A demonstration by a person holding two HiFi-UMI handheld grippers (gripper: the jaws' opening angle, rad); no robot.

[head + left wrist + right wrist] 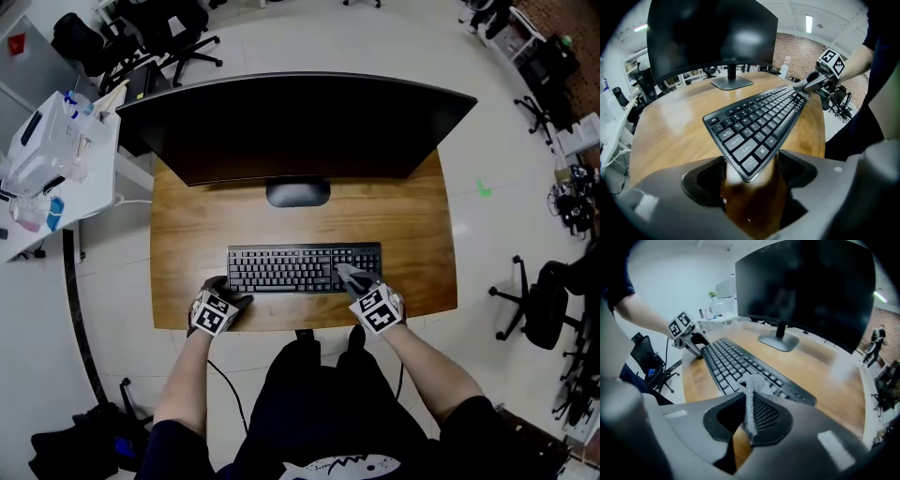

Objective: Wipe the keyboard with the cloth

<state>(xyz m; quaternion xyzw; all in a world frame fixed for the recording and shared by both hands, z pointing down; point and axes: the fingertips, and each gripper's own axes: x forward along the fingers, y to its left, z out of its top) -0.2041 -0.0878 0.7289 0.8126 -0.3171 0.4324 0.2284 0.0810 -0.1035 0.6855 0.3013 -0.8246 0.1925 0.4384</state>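
A black keyboard (305, 268) lies on the wooden desk (192, 230) in front of the monitor. My left gripper (228, 302) is at its front left corner; in the left gripper view that corner (747, 164) sits wedged between the jaws of the left gripper (751, 177), touching both pads. My right gripper (359, 284) is over the keyboard's right part, shut on a thin grey mesh cloth (348, 274). In the right gripper view the cloth (750, 401) stands pinched edge-on between the right gripper's jaws (749, 422), its free end resting on the keys (733, 364).
A wide dark monitor (295, 127) on an oval foot (297, 193) fills the desk's back half. A white side table (56, 159) with loose items stands at left. Office chairs (539, 305) stand on the floor at right and behind the desk.
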